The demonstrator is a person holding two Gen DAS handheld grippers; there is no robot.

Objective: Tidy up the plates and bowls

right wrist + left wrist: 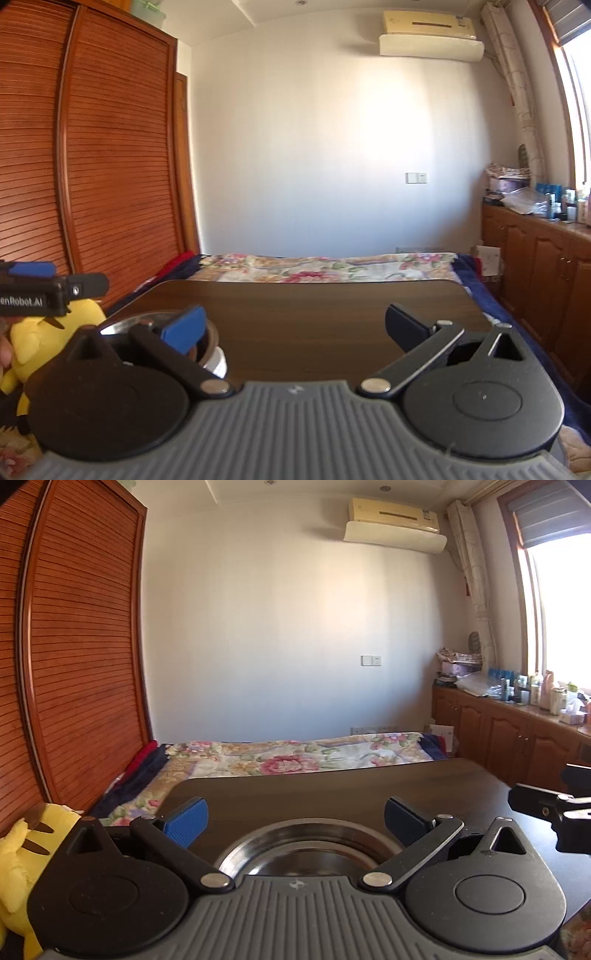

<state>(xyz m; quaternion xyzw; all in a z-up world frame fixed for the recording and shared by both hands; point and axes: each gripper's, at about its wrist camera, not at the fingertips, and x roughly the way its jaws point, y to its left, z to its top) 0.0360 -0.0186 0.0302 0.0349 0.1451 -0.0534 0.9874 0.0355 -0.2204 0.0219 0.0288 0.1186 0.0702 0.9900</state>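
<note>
Left wrist view: the left gripper (296, 821) hangs over the near edge of the dark table (332, 786), pointing across it toward the bed (288, 755).
Left jaws: spread as wide as they go, the blue pads (186, 821) bare, nothing between them or held.
Bowl from the left gripper: a steel bowl (308, 853) sits on the table directly below and just ahead of the jaws, centred between the two fingers, its rim lower than the pads and apart from them.
Bowl shape: round, so no long axis to line up with; any approach across the rim would serve.
Right gripper: the right gripper (295, 328) is also spread fully and holds nothing; its fingers frame bare tabletop.
Bowl from the right gripper: in the right wrist view the bowl (147, 321) lies off to the left, behind the left finger, with what looks like a white dish (218, 363) under or beside it; I cannot tell which.
Neighbours: a yellow plush toy (22, 849) lies past the table's left edge, clear of the bowl.
Nearer hand: the left, by my reading; it is squarely over the bowl, while the right stands to one side.
Coming move: probably a straight drop of the left jaws onto the rim, or a retreat if the stack is done.
</note>
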